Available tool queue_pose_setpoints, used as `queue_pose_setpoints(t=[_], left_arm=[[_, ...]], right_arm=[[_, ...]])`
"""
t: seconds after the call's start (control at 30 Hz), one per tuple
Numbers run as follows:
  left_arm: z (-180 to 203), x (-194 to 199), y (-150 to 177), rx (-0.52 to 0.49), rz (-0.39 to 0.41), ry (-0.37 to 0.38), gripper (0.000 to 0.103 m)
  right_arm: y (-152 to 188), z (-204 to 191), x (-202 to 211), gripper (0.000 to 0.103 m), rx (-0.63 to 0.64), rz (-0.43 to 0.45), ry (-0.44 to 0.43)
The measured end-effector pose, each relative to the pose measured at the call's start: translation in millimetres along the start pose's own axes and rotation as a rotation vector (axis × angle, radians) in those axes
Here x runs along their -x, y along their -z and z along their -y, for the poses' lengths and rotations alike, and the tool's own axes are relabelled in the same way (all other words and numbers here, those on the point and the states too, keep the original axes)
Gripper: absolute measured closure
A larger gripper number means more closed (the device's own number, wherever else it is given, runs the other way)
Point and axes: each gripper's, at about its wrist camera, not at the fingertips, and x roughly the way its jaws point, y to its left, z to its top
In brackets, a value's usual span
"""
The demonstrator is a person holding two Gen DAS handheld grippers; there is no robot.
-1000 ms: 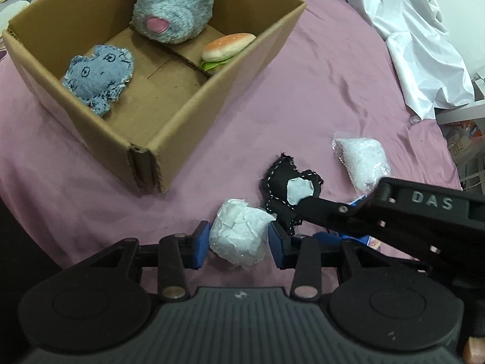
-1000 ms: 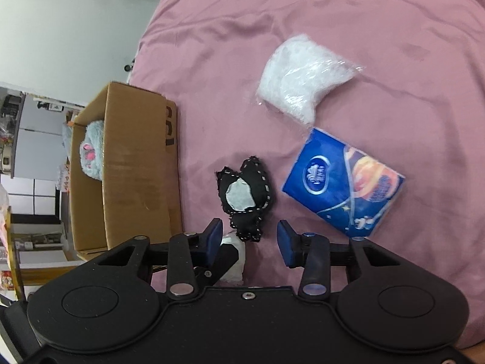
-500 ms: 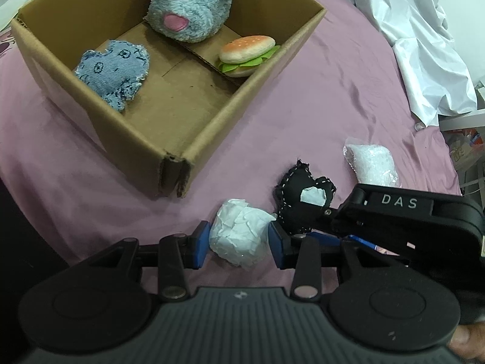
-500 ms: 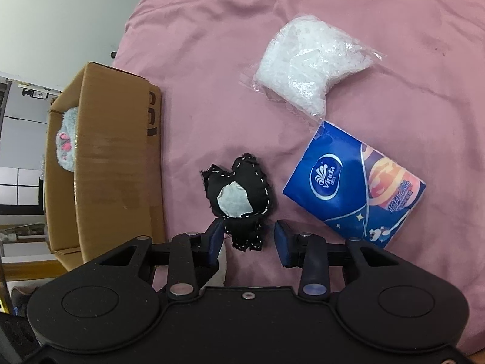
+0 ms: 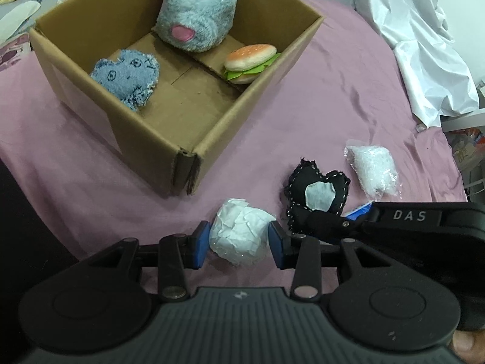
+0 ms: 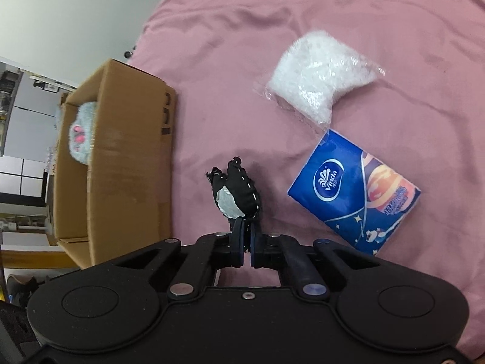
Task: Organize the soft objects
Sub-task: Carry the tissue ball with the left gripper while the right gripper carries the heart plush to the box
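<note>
Pinching the near tip of a black stitched fabric pouch with a grey patch (image 6: 238,194), the right gripper (image 6: 246,244) has it standing lengthwise ahead; the open brown cardboard box (image 6: 121,163) lies forward-left. The left gripper (image 5: 239,244) brackets a crumpled white paper ball (image 5: 239,235); contact unclear.

My work surface is draped in a wrinkled mauve cloth (image 5: 333,97). A crumpled white plastic sheet (image 5: 418,39) lies over its far right edge, and a plain pale wall (image 6: 75,9) rises beyond.
</note>
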Motion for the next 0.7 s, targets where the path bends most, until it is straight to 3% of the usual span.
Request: queue_pose_setpoints(t=[0.7], left_arm=[[32,64,-1,-0.112,0.16,-0.015,0.063]], right_arm=[[13,-3,76,0.099,0.037,0.219,-0.125]])
